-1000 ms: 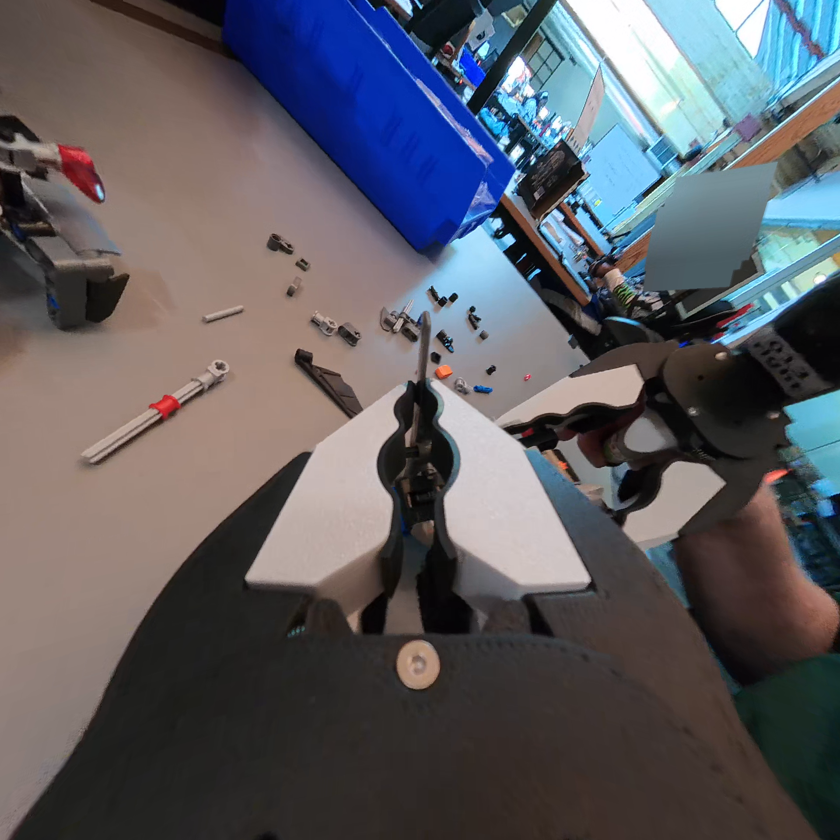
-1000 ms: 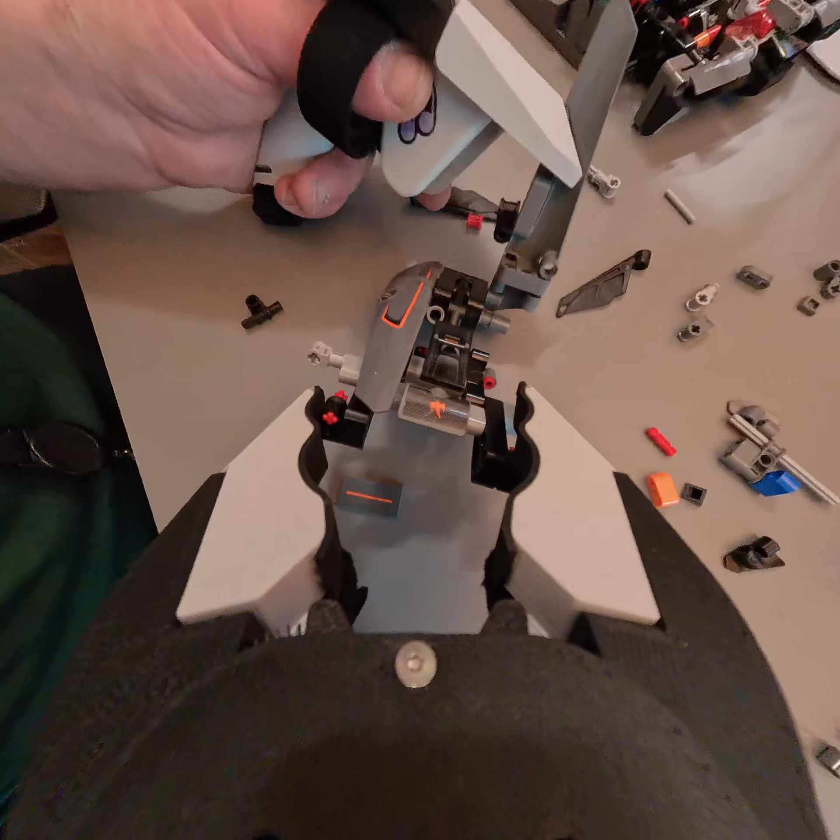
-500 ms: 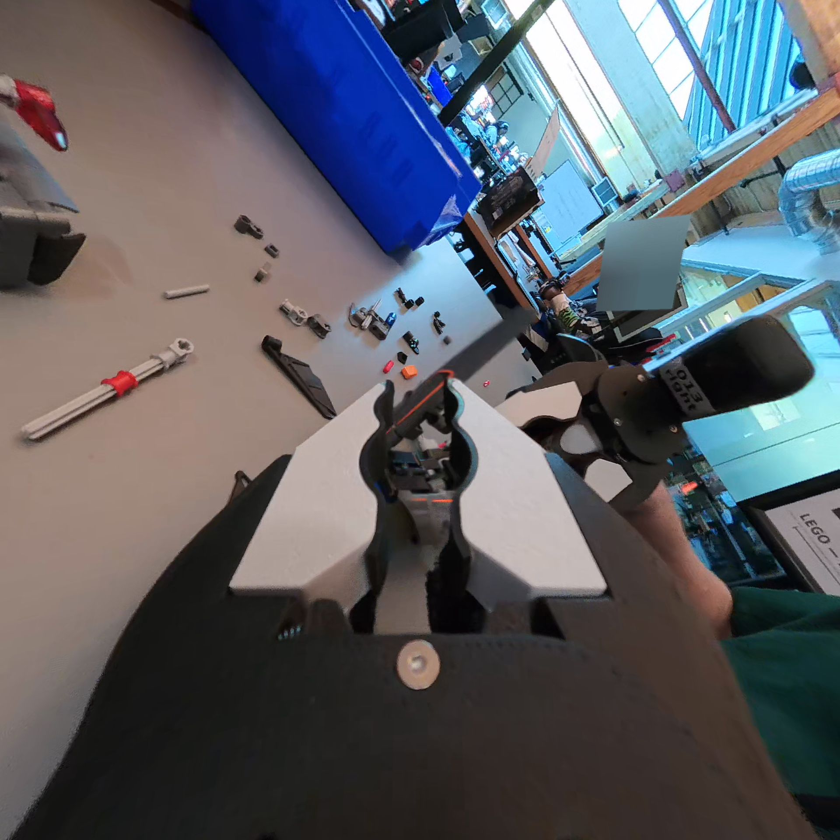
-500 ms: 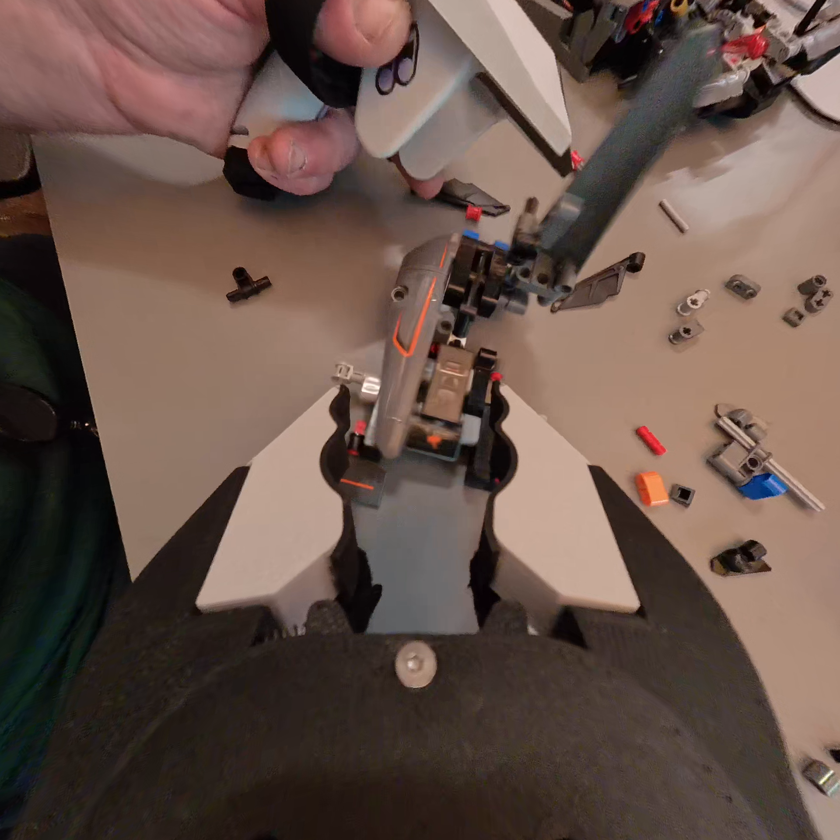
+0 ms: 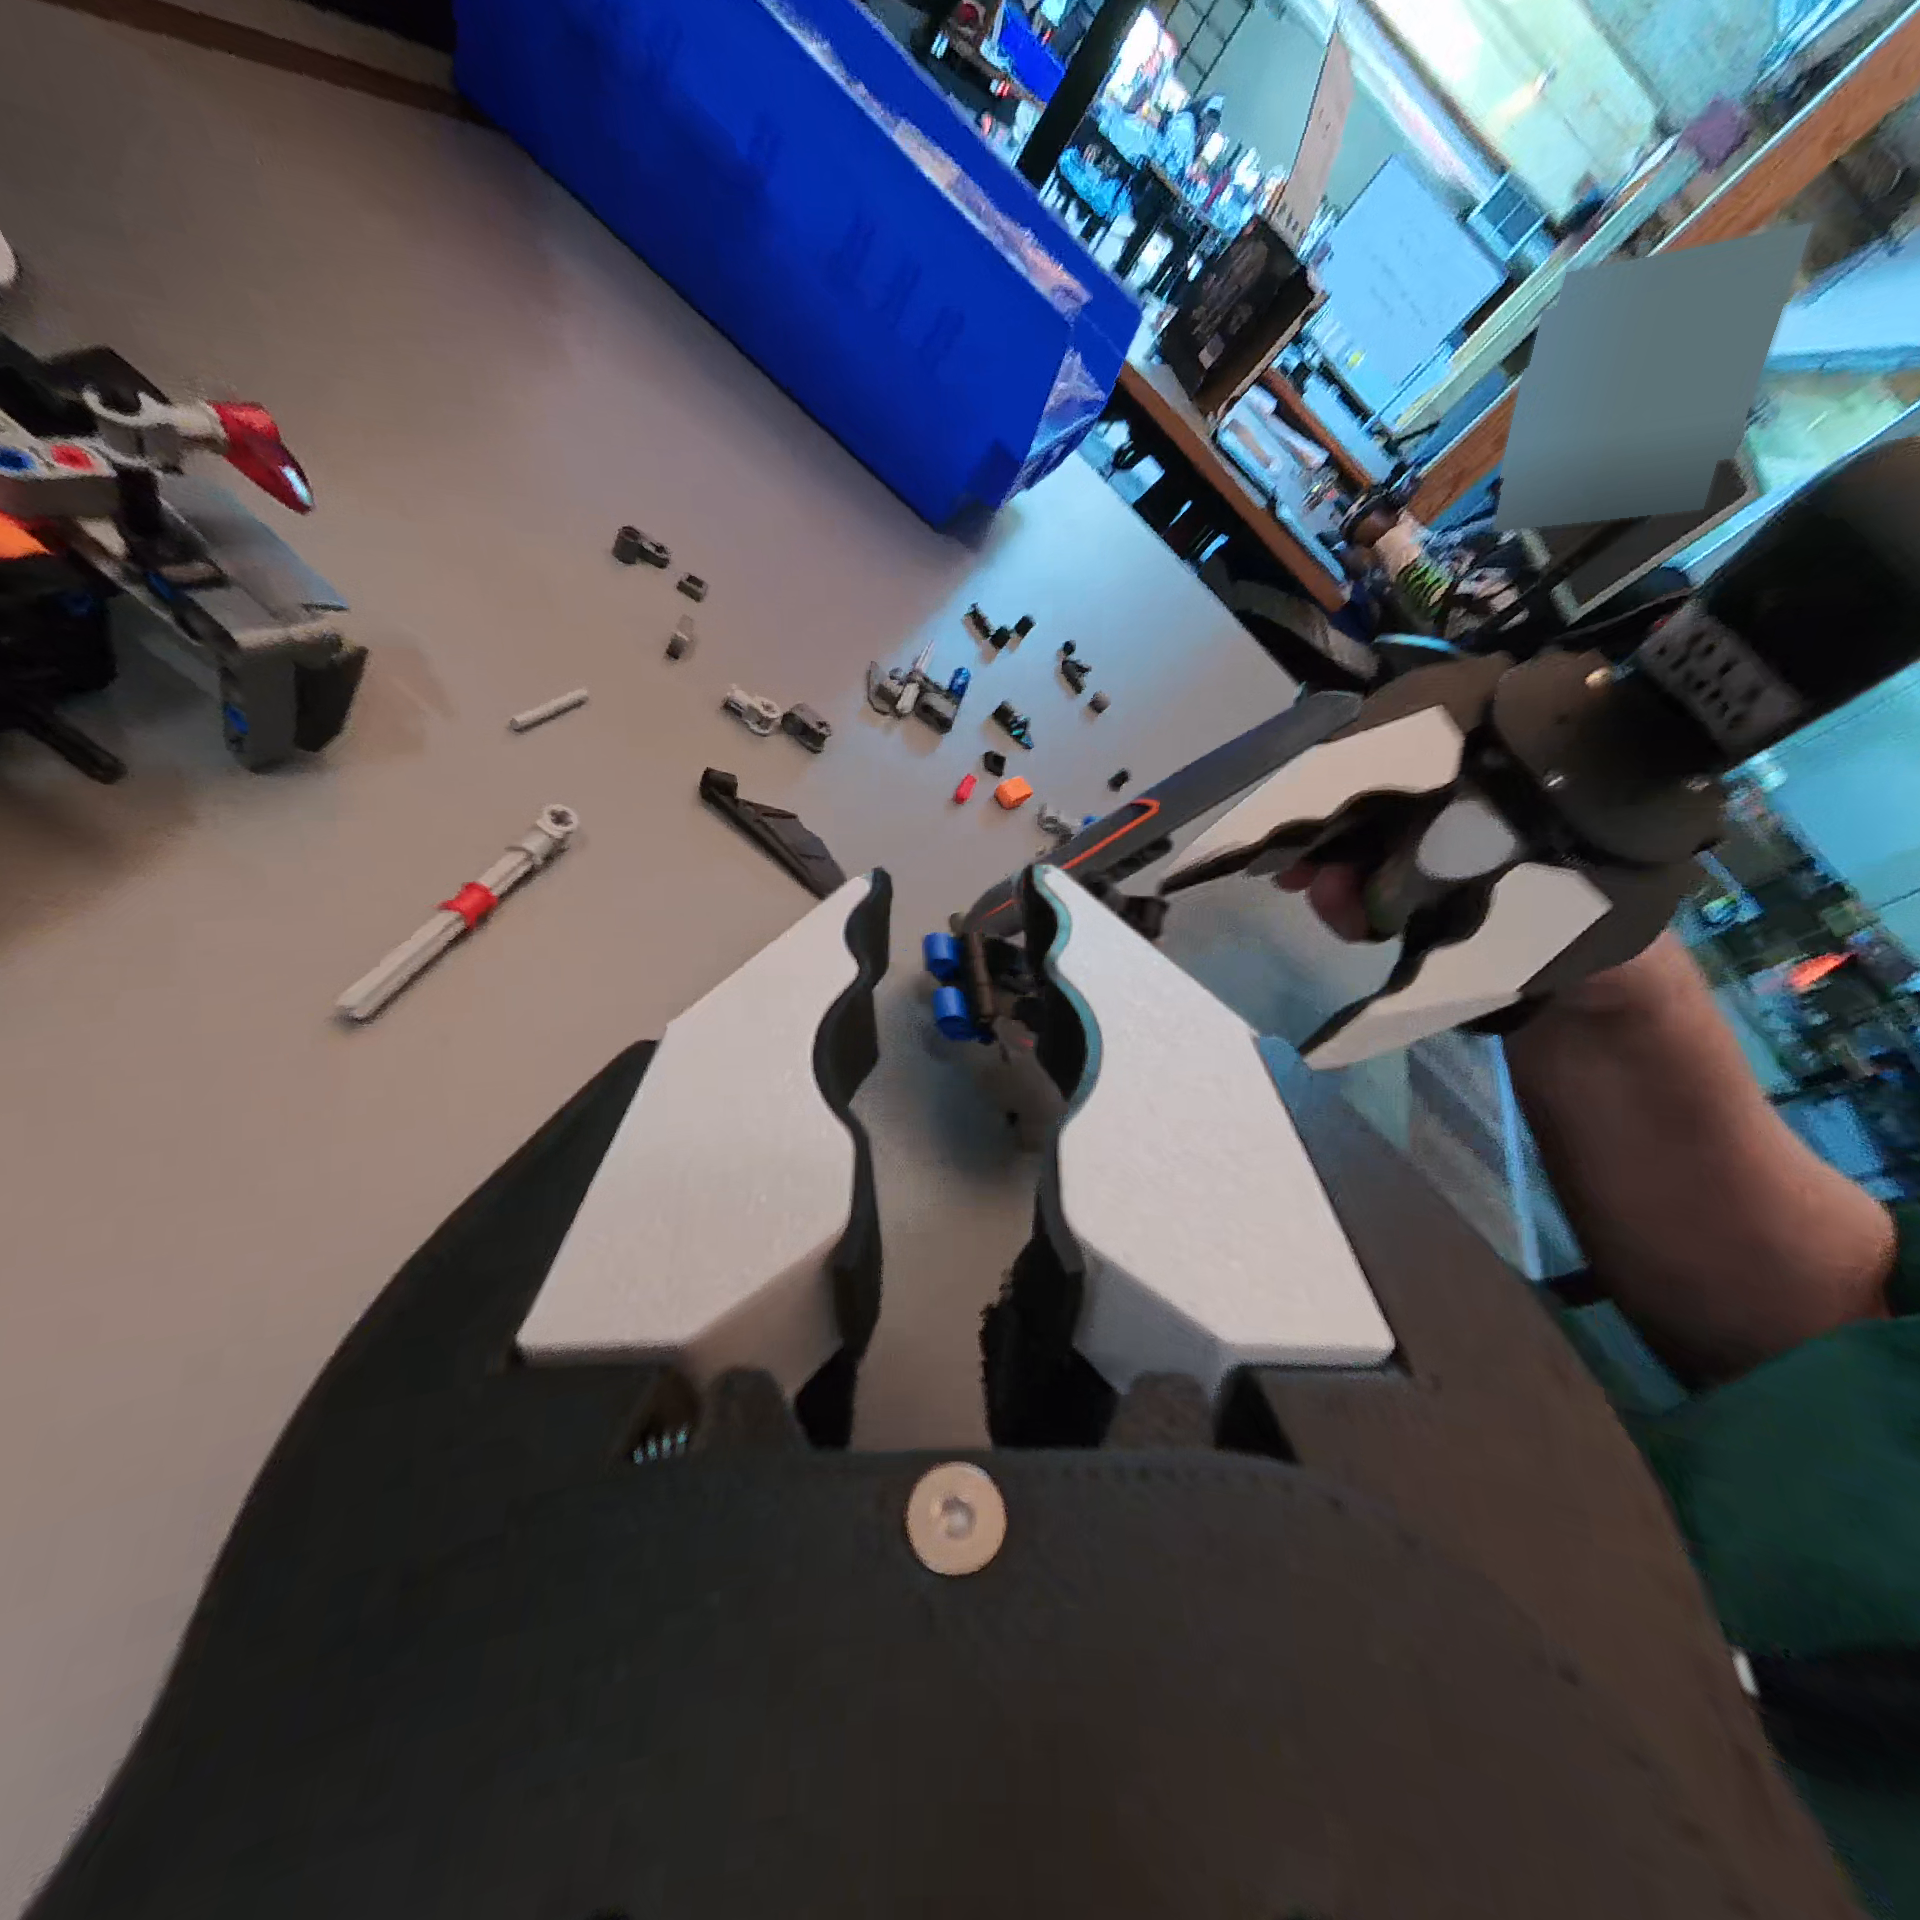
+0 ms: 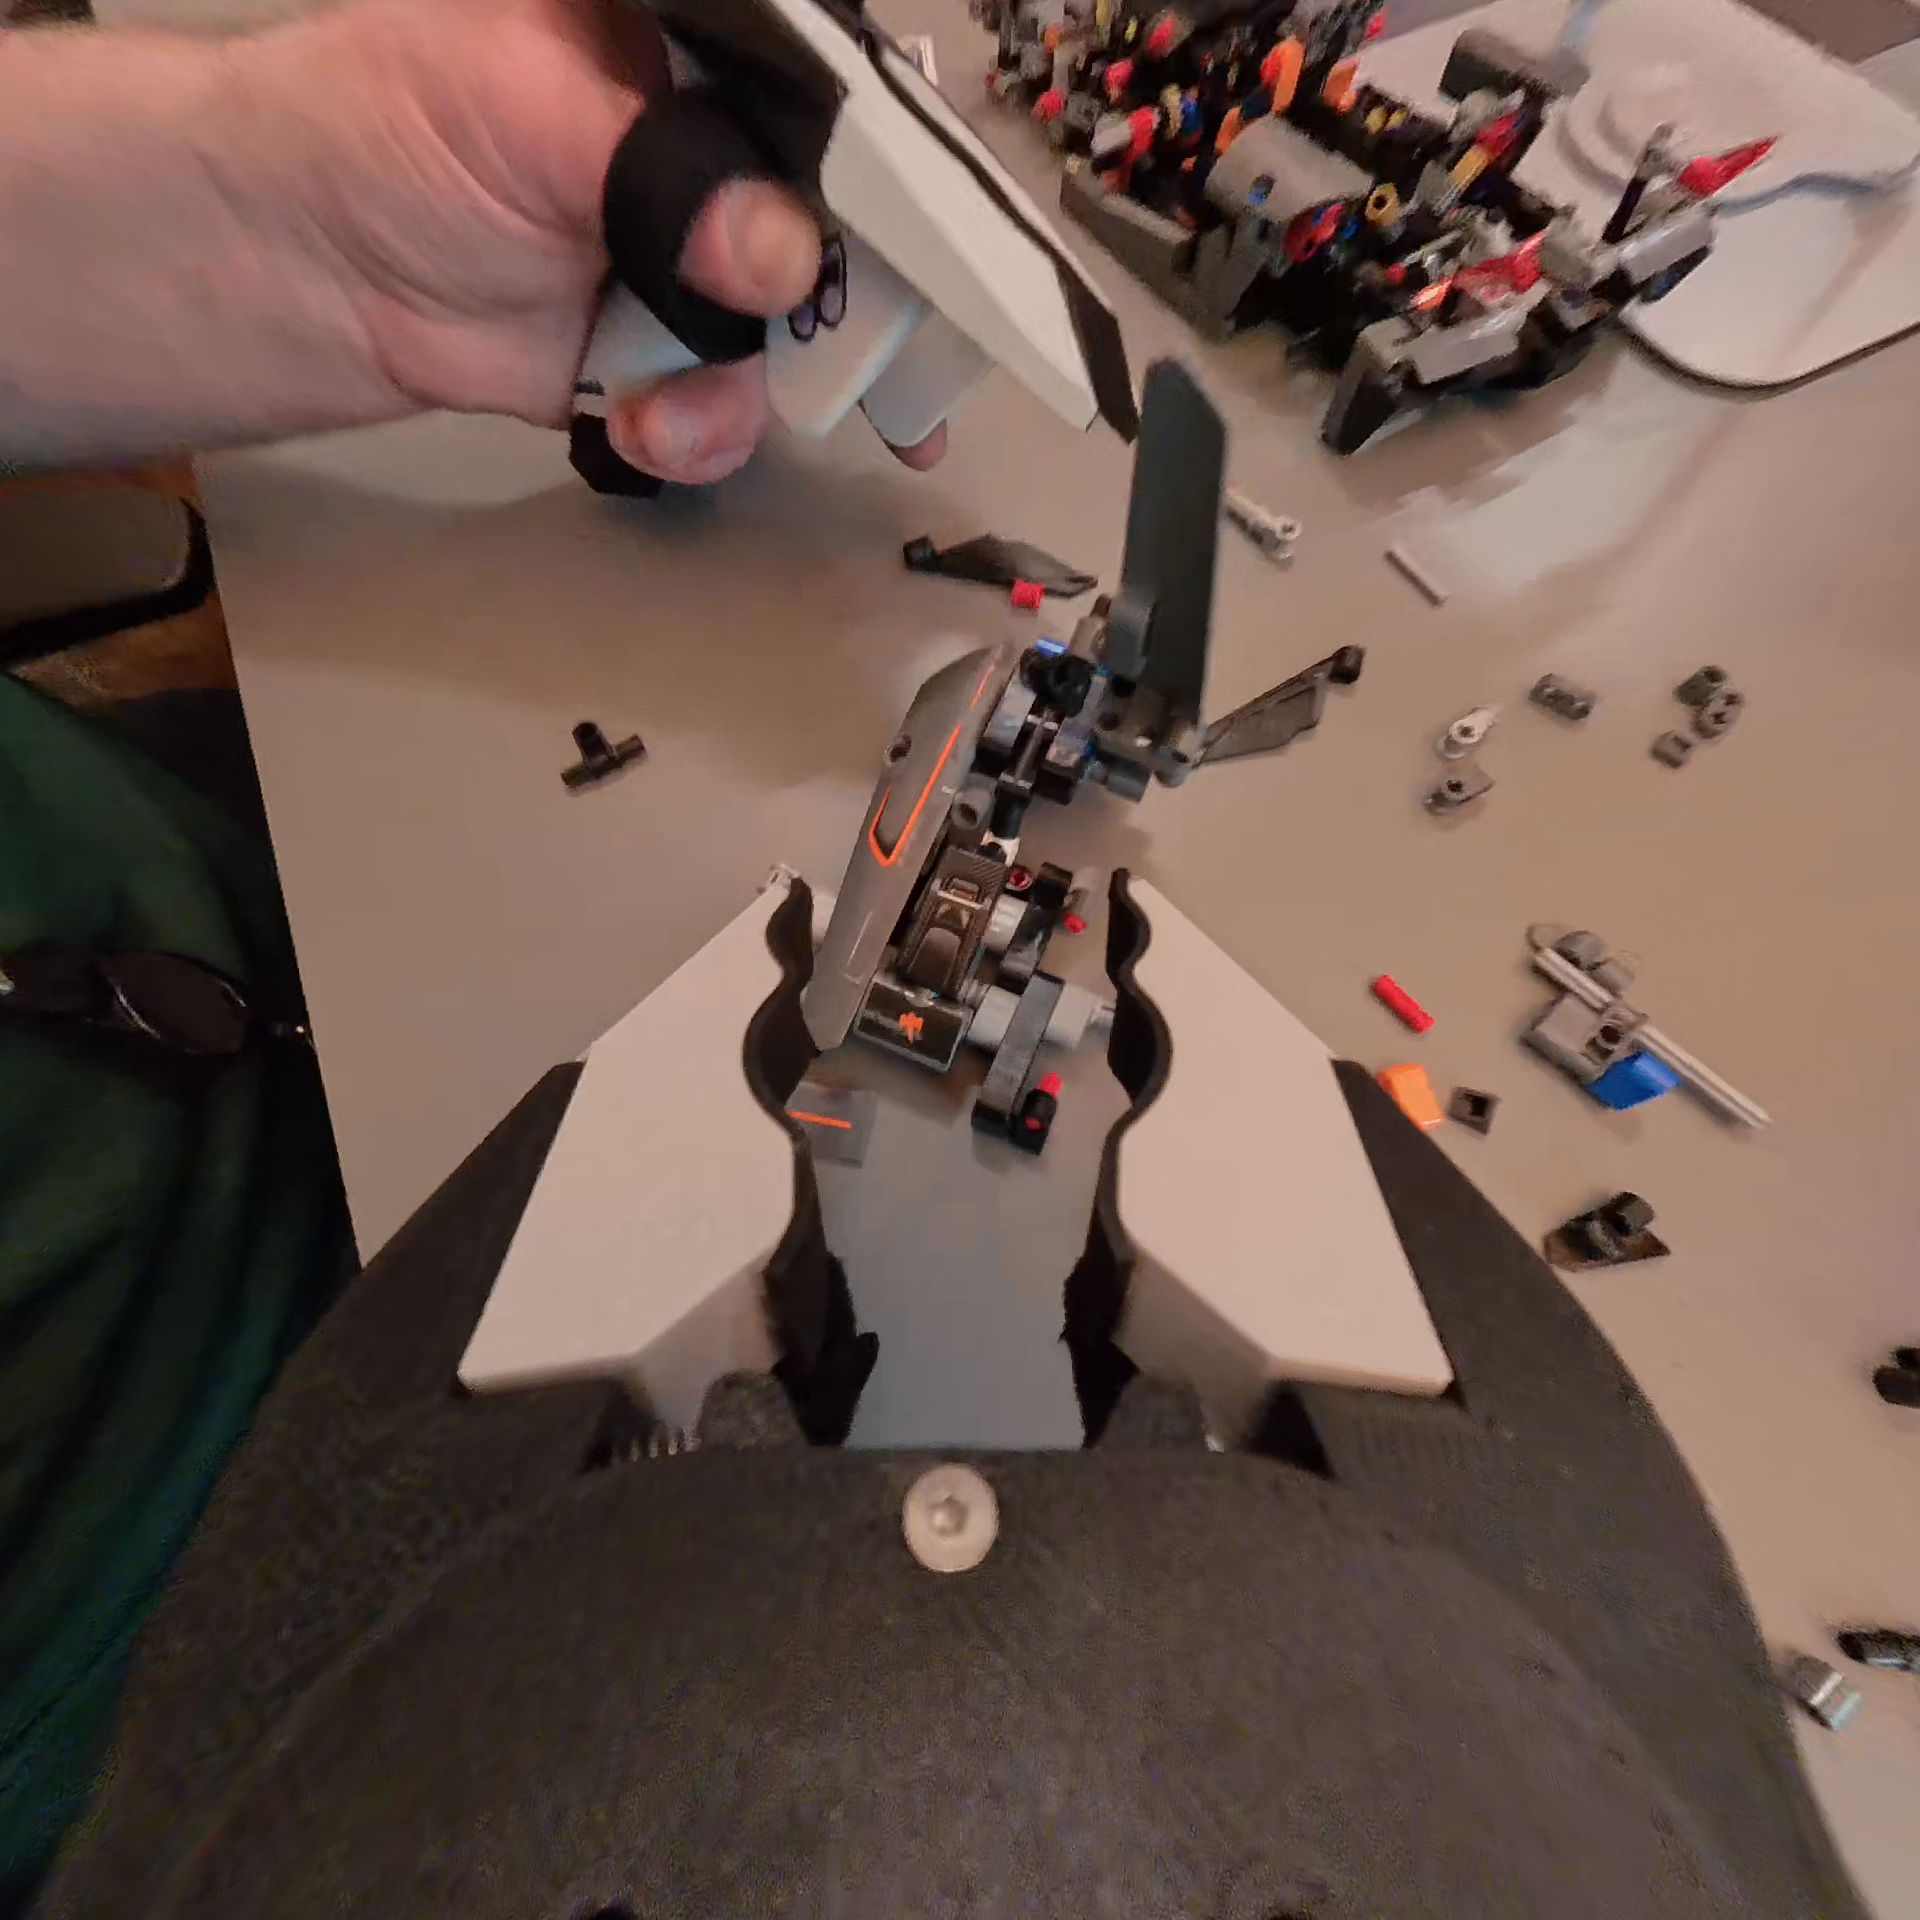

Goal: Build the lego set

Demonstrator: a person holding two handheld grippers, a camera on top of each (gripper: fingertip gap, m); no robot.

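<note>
A small grey and black lego sub-assembly [image 6: 935,935] with an orange-striped curved panel sits between my right gripper's [image 6: 956,888] fingers, which press on its sides. A flat dark grey panel [image 6: 1169,540] stands up from its far end. My left gripper [image 5: 956,894] is open, and the sub-assembly's blue pins [image 5: 945,977] sit just past its tips. In the right wrist view a hand holds the left gripper [image 6: 1091,405] above the dark panel. The right gripper [image 5: 1242,966] also shows at the right of the left wrist view. The large lego model [image 6: 1403,239] stands at the table's far side.
Loose parts lie on the grey table: an axle with a red bush [image 5: 457,914], a black wedge panel [image 6: 1268,707], an orange piece [image 6: 1411,1091], a black T connector [image 6: 603,750] and a small orange-lined tile [image 6: 831,1127]. A blue bin [image 5: 779,239] stands behind. The table edge [image 6: 239,727] runs on the left. The left gripper's tips are roughly 11 cm from the right gripper's. The large lego model [image 6: 1403,239] lies around 15 cm away from my left fingertips.
My left gripper was shut on the thin dark panel; it has opened and let go. My right gripper has narrowed onto the sub-assembly, which has tilted.
</note>
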